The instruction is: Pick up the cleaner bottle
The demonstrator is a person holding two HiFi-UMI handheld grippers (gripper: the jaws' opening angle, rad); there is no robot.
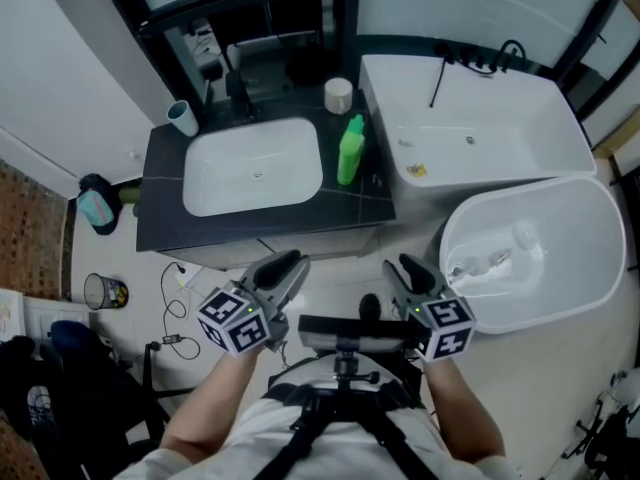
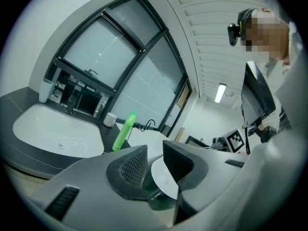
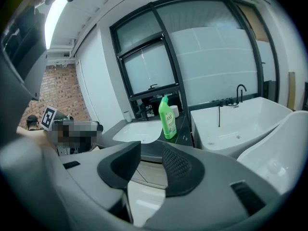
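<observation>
The green cleaner bottle (image 1: 350,150) stands upright on the dark counter (image 1: 160,213), just right of the white sink basin (image 1: 255,168). It also shows in the left gripper view as the bottle (image 2: 123,131) and in the right gripper view as the bottle (image 3: 167,118). Both grippers hang well short of the counter, in front of the person's body. My left gripper (image 1: 290,266) (image 2: 155,150) has its jaws drawn close, with nothing between them. My right gripper (image 1: 402,266) (image 3: 150,148) stands the same way, also empty.
A white cup (image 1: 183,118) and a black faucet (image 1: 238,93) stand behind the basin, and a white jar (image 1: 339,94) behind the bottle. A square white tub (image 1: 470,128) and an oval tub (image 1: 540,248) lie to the right. A bin (image 1: 104,291) and cables sit on the floor at the left.
</observation>
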